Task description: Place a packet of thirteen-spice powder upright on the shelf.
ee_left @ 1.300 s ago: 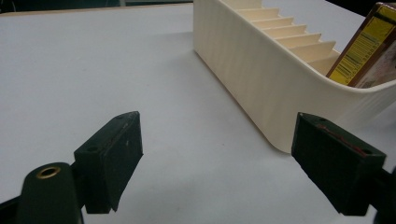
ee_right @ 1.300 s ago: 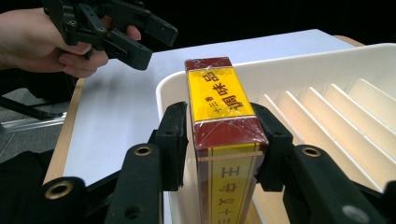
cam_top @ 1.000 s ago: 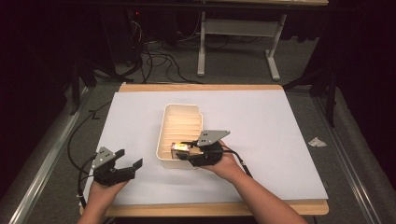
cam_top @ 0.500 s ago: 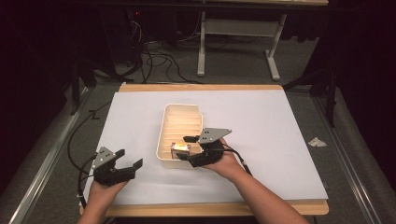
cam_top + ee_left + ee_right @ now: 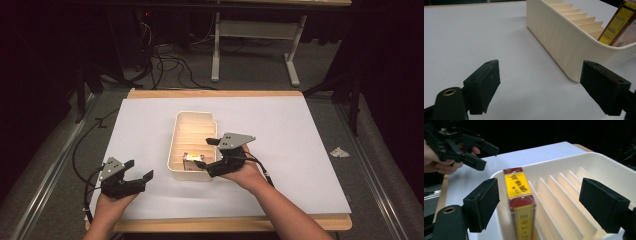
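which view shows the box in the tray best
The right gripper view: the yellow and red box stands close up in the cream tray. The left gripper view catches its barcode corner; the high view shows it small.

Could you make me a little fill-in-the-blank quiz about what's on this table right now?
1. The yellow and red box stands on edge in the ____ slot of the cream slotted tray, counted from the person's side.
2. The jaws of the right hand-held gripper are ____, with the box between them but not clamped.
3. The left hand-held gripper holds ____.
4. The tray rests on a ____ sheet covering the table.

Missing words: nearest; open; nothing; white
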Demonstrator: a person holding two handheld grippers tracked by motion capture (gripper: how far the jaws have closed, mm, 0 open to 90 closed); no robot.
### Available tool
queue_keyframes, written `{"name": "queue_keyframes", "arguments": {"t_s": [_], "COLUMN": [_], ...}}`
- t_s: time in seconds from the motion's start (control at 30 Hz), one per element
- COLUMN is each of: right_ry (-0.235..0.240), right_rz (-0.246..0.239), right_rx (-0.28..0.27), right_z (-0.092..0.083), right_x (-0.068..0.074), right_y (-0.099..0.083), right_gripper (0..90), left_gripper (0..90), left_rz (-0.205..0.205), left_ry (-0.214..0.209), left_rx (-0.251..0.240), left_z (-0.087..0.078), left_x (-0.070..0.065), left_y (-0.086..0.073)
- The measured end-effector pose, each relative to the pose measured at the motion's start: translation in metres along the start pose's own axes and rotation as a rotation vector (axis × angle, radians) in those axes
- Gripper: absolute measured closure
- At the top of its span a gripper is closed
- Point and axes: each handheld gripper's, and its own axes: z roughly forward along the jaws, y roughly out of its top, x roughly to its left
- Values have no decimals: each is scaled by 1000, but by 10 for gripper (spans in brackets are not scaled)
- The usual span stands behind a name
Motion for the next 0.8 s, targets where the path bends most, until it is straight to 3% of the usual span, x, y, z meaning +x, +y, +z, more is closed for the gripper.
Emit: {"name": "queue_keyframes", "arguments": {"t_s": [0.27, 0.57, 0.8], "right_ry": [-78, -191, -332], "right_rz": [20, 73, 118], "right_rx": [-24, -23, -1], "right_z": [-27, -59, -96], "right_x": [-15, -32, -48], "right_y": [-2, -19, -47], "right_gripper": [166, 175, 177], "left_gripper": [163, 166, 181], "left_rz": [6, -16, -27], "left_ry": [2, -4, -6], "left_rx": [4, 11, 14], "left_z": [1, 1, 2], "left_x": [0, 0, 0], "left_y": [-1, -1, -1]}}
